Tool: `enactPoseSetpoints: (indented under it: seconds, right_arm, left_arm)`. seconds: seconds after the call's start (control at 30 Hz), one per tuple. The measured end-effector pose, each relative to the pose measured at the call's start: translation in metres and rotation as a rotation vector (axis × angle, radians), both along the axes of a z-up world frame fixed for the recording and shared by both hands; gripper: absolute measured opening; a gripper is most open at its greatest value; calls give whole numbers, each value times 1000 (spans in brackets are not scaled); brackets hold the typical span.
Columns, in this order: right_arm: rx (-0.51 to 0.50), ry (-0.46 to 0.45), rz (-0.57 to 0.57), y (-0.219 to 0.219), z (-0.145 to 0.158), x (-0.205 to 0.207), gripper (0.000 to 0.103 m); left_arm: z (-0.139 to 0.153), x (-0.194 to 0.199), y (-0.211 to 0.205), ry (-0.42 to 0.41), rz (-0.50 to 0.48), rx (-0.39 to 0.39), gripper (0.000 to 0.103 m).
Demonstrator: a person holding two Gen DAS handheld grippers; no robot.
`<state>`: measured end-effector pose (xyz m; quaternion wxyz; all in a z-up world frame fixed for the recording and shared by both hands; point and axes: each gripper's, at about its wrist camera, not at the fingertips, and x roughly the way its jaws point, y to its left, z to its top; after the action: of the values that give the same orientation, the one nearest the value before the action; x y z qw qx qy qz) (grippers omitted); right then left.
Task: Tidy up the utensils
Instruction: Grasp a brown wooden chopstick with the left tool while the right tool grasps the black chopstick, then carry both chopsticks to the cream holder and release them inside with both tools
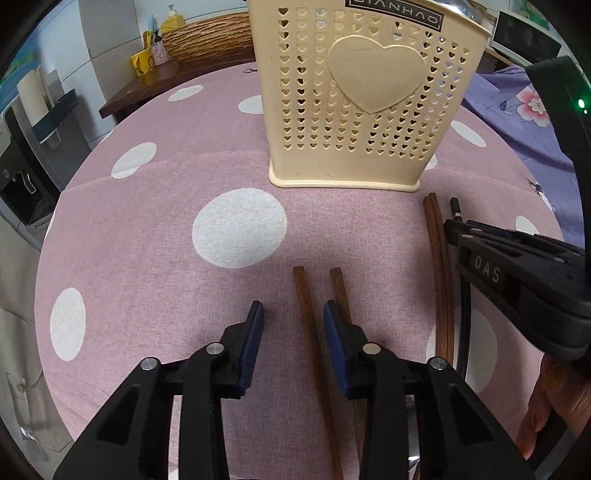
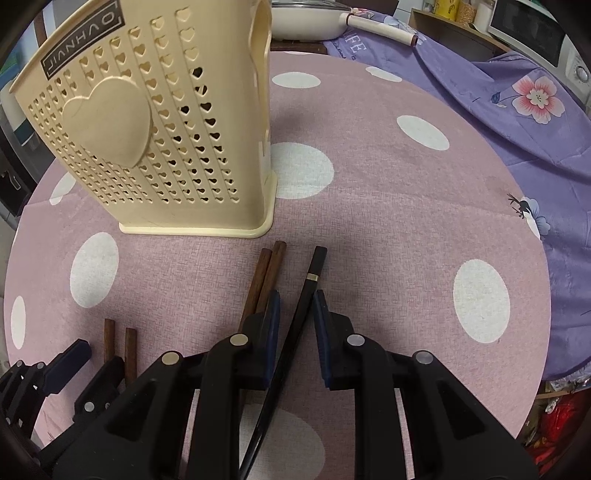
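A cream utensil holder point(image 1: 365, 96) with heart holes stands upright on the pink dotted tablecloth; it also shows in the right wrist view point(image 2: 147, 140). My left gripper point(image 1: 293, 314) is open low over the cloth, one brown chopstick point(image 1: 308, 332) between its fingers and a second point(image 1: 341, 291) under the right finger. My right gripper point(image 2: 295, 306) is open around a black chopstick point(image 2: 303, 306) that lies on the cloth. A pair of brown chopsticks point(image 2: 264, 277) lies just left of it, also seen in the left wrist view point(image 1: 439, 258).
The round table point(image 2: 406, 221) has a purple floral cloth point(image 2: 517, 110) at its right side. A white pan point(image 2: 314, 22) sits behind the holder. A wooden bench with bottles point(image 1: 159, 55) stands at the far left.
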<state>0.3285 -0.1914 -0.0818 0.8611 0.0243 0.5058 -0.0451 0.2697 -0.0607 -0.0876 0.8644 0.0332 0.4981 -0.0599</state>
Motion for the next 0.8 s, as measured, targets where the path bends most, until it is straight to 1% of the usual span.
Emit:
enactPoseSetpoints:
  seconds: [0.03, 0.07, 0.1, 0.17, 0.3, 0.37, 0.47, 0.57, 0.67, 0.73, 0.8]
  right_arm:
    - [0, -4, -1, 1, 0, -1, 18]
    - [-1, -7, -2, 1, 0, -1, 15]
    - [-5, -10, 2, 4, -1, -3, 12]
    - [-17, -17, 3, 7, -1, -4, 11]
    - [7, -32, -5, 5, -2, -5, 10]
    - [27, -34, -6, 2, -2, -5, 10]
    - [98, -36, -20, -9, -2, -5, 9]
    - [174, -61, -26, -21, 0, -9, 9]
    - [231, -102, -15, -32, 9, -15, 9]
    - [270, -136, -7, -40, 19, -21, 9]
    - [285, -179, 8, -46, 32, -28, 9]
  left_arm:
    - [0, -1, -2, -5, -3, 8, 24]
    - [0, -2, -2, -7, -4, 13, 20]
    - [0, -3, -4, -8, -3, 12, 17]
    - [0, -6, -6, -9, -5, 5, 8]
    - [-1, -9, -11, -16, -9, 2, 8]
    - [-1, -7, -11, -16, -11, -13, 8]
    - [0, -3, -9, -18, -16, -40, 8]
    - [4, -1, -3, -34, -9, -75, 7]
    - [16, -2, 3, -59, -2, -118, 7]
    - [29, -6, 8, -105, -3, -127, 7]
    - [45, -11, 13, -151, -6, -146, 7]
